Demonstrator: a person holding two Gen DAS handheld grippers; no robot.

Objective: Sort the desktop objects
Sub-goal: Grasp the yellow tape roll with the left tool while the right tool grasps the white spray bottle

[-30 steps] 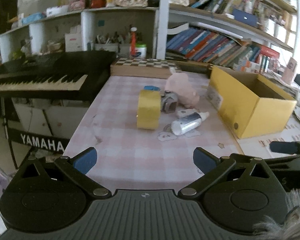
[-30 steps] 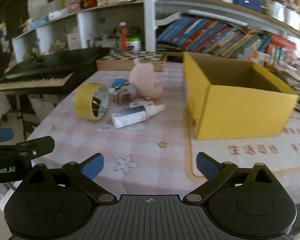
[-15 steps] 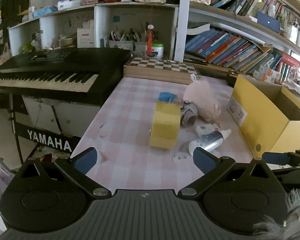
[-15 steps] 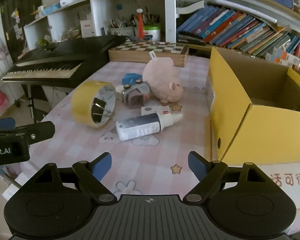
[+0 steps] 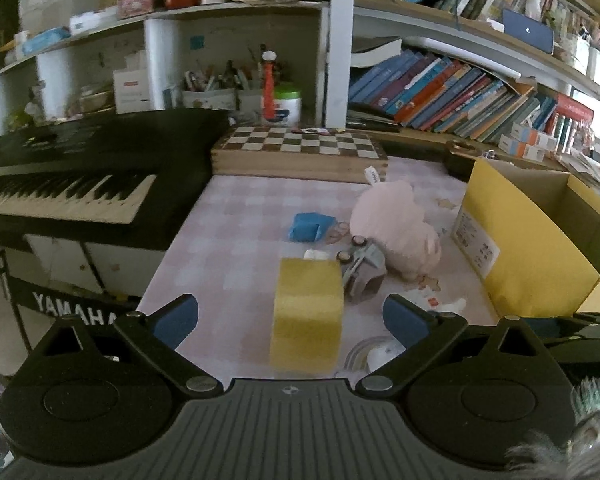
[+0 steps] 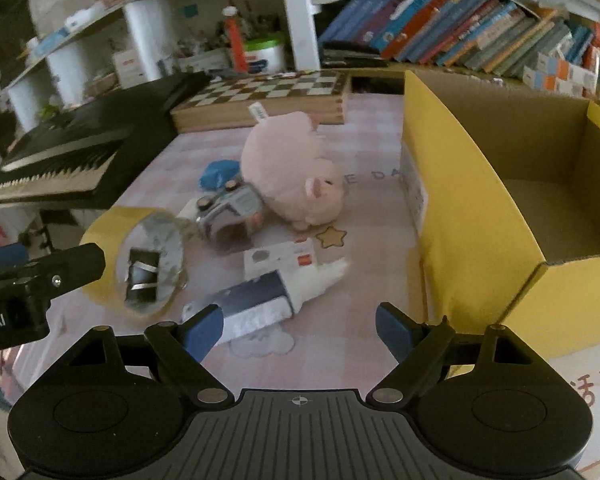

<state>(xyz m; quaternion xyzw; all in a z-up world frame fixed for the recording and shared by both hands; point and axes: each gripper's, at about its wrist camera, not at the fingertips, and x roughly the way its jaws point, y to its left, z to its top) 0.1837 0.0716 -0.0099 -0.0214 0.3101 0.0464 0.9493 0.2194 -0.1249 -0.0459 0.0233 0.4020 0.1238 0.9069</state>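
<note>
Both claws open — R claw [image 6: 299, 330] over glue bottle [image 6: 260, 300].

One tape roll [image 6: 112, 236], one plush pig [image 6: 292, 172], one glue bottle [image 6: 260, 300], one yellow box [image 6: 480, 208], one chessboard [image 6: 268, 96].

Matt black plastic on the right gripper [image 6: 299, 327], smooth blue pads [image 6: 204, 330]. Between the fingers, the glue bottle [image 6: 260, 300] looks glossy plastic with a paper label. Past the fingertips, a soft plush pig [image 6: 292, 176]. Right of the fingers, a matt yellow cardboard box [image 6: 472, 232]. Left, smooth tape [image 6: 140, 260] with a shiny inner face. Ahead, a wooden chessboard [image 6: 268, 100] on a checked cloth [image 6: 364, 280].
</note>
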